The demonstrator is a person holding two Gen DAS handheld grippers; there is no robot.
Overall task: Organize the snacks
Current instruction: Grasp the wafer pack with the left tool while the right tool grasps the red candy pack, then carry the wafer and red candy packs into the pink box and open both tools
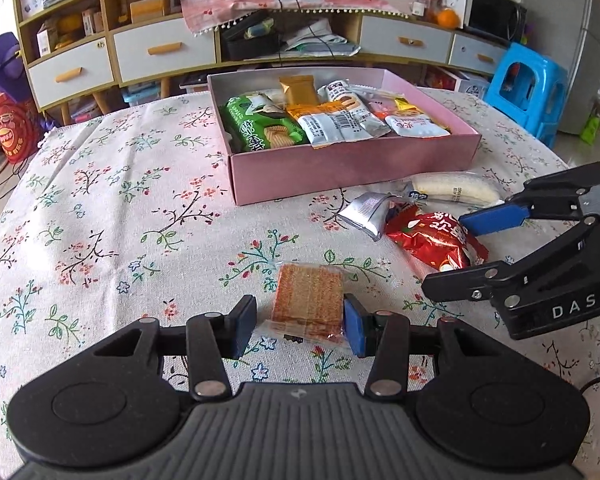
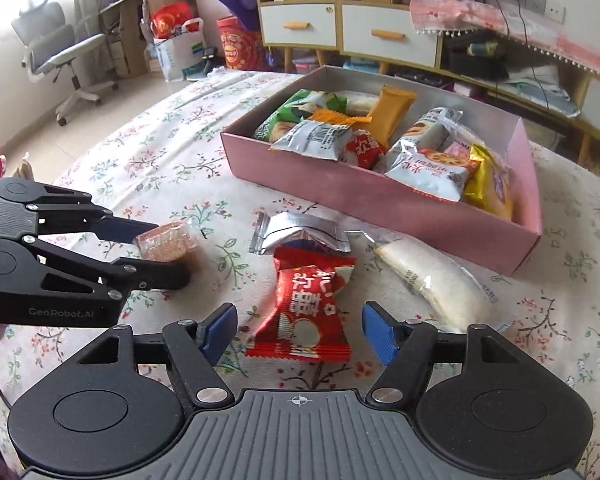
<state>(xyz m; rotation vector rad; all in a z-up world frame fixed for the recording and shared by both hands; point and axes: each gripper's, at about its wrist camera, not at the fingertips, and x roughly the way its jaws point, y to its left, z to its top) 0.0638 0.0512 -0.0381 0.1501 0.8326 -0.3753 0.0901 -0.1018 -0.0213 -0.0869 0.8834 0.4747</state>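
Observation:
An orange cracker packet (image 1: pixel 308 300) sits between the blue pads of my left gripper (image 1: pixel 300 328), which is shut on it; the right wrist view shows that gripper (image 2: pixel 172 249) clasping the packet (image 2: pixel 166 238) just above the floral tablecloth. My right gripper (image 2: pixel 300 332) is open around a red candy-style packet (image 2: pixel 304 312) lying on the cloth, with gaps on both sides. From the left wrist, the right gripper (image 1: pixel 444 254) straddles the same red packet (image 1: pixel 432 240). The pink box (image 1: pixel 352 164) (image 2: pixel 380 204) behind holds several snack packets.
A silver packet (image 2: pixel 300 232) and a pale wrapped roll (image 2: pixel 432 284) lie between the red packet and the box. A wooden sideboard (image 1: pixel 164 48), a blue stool (image 1: pixel 528 92) and an office chair (image 2: pixel 56 52) stand beyond the table's edge. Bare cloth lies left of the box.

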